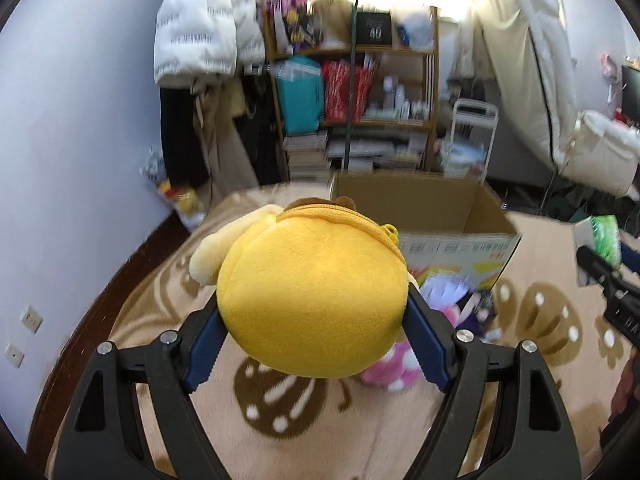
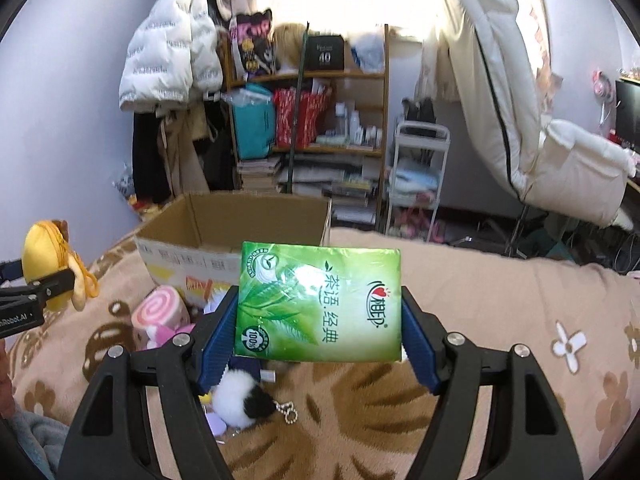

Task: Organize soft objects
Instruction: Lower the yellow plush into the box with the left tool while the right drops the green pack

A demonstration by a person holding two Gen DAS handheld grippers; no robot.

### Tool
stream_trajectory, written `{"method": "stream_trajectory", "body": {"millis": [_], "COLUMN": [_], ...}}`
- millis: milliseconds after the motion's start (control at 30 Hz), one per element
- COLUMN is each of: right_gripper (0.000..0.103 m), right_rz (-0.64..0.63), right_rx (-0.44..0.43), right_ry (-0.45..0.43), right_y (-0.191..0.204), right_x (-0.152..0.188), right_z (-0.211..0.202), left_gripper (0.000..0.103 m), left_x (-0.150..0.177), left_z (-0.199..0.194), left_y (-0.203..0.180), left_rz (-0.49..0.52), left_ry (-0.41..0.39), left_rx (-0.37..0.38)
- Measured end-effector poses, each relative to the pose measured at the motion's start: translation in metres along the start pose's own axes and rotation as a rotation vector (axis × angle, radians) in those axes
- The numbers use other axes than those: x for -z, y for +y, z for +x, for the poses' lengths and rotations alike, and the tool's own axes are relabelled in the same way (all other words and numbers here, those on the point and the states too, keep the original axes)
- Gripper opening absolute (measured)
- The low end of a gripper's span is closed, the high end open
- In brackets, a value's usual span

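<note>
While both loads are hanging clear of the bed, left tongs (image 1: 314,330) are clamping a yellow plush (image 1: 312,300) and right tongs (image 2: 318,330) a tissue pack (image 2: 320,300), likely heading for the cardboard box (image 2: 240,220).

The left gripper (image 1: 314,322) has two black plastic arms shaped like a big V, with triangle holes cut in them. Shiny round silver screws sit on top. Its fingers (image 1: 206,350) are dark blue with small teeth along the edge. The right gripper (image 2: 318,328) looks just the same: black arms, silver screws, blue toothed fingers (image 2: 216,342).
</note>
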State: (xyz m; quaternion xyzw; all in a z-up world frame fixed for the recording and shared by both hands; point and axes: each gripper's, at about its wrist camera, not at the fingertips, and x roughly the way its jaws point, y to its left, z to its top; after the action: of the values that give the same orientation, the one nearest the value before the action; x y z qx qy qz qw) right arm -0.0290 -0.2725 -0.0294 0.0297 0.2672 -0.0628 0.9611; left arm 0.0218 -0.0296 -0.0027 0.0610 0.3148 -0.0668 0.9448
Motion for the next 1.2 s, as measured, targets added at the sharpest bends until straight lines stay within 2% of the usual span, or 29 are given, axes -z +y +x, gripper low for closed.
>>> {"method": "stream_trajectory", "body": {"millis": [333,633,800,967,1067,1200], "right_gripper": [0.078,0.078,0.078,0.078,0.078,0.078], "right_rz": [-0.040,-0.088,-0.098,-0.074,-0.064,-0.058], "right_rx": [0.004,-0.016,-0.050,-0.068,-0.074,-0.078], "right_ry": [-0.091,-0.163,-0.183,-0.163,-0.145,-0.112], "right_y": [0.008,0.018,0.020,0.018,0.016,0.012], "right_x": [-0.032,-0.071,-0.082,-0.079,-0.074,-0.065], "right_z": [-0.003,0.022,0.040,0.061,0.075,0.091], "left_gripper": [0.080,0.081,0.081,0.081,0.081,0.081], "left_x": [-0.044,-0.096,-0.107,-0.107,-0.101,-0.091], "left_z": [0.002,0.027,0.049,0.078,0.093,0.114], "left_y": [-0.008,-0.018,-0.026,-0.034,-0.041,-0.043], "left_rz": [-0.009,0.009,0.044,0.045,0.062,0.038], "left_ry": [-0.074,-0.149,-0.186,-0.146,-0.121,-0.067], "left_rx": [0.020,0.030,0.045,0.101,0.095,0.115]}}
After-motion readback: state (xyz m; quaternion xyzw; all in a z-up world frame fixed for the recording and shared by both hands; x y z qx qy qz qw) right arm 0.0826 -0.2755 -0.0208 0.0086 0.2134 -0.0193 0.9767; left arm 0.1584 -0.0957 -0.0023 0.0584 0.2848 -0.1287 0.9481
